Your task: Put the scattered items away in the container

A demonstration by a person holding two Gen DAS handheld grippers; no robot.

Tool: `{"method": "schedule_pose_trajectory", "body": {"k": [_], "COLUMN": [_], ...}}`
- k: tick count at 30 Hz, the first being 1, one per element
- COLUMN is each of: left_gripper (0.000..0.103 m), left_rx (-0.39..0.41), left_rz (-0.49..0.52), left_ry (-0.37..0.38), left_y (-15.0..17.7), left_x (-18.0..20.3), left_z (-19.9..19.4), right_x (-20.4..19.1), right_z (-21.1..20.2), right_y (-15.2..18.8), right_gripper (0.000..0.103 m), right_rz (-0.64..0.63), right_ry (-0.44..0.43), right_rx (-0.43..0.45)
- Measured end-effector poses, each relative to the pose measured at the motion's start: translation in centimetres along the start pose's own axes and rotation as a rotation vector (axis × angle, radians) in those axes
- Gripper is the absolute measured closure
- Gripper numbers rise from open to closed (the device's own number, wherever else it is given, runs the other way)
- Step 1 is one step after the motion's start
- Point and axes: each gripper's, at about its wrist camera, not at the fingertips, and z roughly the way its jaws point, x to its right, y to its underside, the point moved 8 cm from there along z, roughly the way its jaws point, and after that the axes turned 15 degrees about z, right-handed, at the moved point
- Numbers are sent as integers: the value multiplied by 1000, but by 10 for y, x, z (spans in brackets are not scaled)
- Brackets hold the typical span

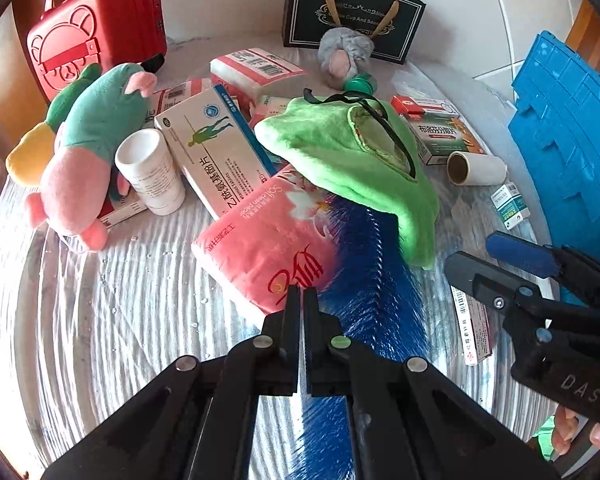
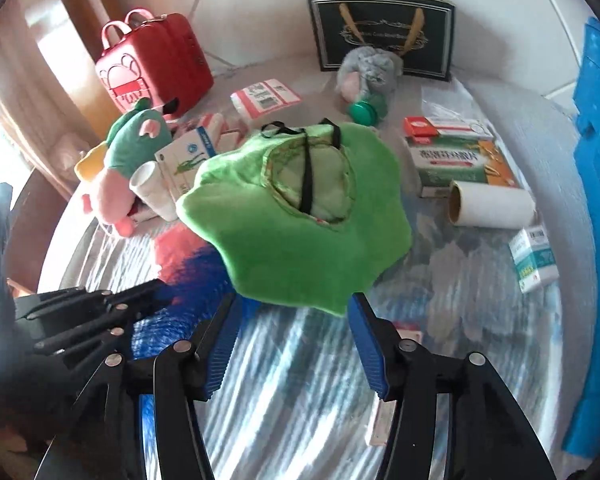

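Observation:
A blue crate (image 1: 572, 140) stands on edge at the right of the table. My left gripper (image 1: 302, 292) is shut, its tips just above the near edge of a pink tissue pack (image 1: 260, 256), with nothing visible between them. A blue bristly brush (image 1: 372, 280) lies beside and under its right finger. A green plush cloth (image 2: 292, 240) with a black strap lies over the brush and the pack. My right gripper (image 2: 293, 298) is open, with the near edge of the green cloth between its tips and the blue pads (image 2: 370, 344) not touching it. The left gripper (image 2: 140, 292) shows at the left, blurred.
Around the pile lie a green and pink plush toy (image 1: 88, 148), a white bottle (image 1: 152, 172), medicine boxes (image 1: 216, 152), a paper roll (image 1: 476, 168) and a small box (image 1: 510, 206). At the back stand a red suitcase (image 1: 100, 28) and a black gift bag (image 1: 352, 16).

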Motion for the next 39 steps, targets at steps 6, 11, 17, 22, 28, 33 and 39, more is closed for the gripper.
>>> {"method": "schedule_pose_trajectory", "body": {"k": [6,11,17,22,28,33,39], "left_gripper": [102,102,102,102,85,58,21], "left_rx": [10,42,-3,-80,-99,-47,80], "left_rz": [-18,30,137,192,174,328,225], "left_ry": [5,51,138,203,198,180,107], "left_y": [-7,-26,-41,-34,-15,-6,-27], "left_x": [-6,13,71,110,113,138,122], "left_z": [1,-4,16,52,94,110,81], "right_x": [-23,26,134,197,210,213,214], "right_z": [40,7,-38,-28,-22,-16,-14], "right_y": [-20,-45,-23,21,47,55,59], "right_gripper": [81,95,95,92,77,74,70], "right_rz": [-76,143,404,556,521,514,502], "right_ry": [9,-7,92,168,173,154,139], "right_rx": [6,112,152,59,-2,-34,-43]}}
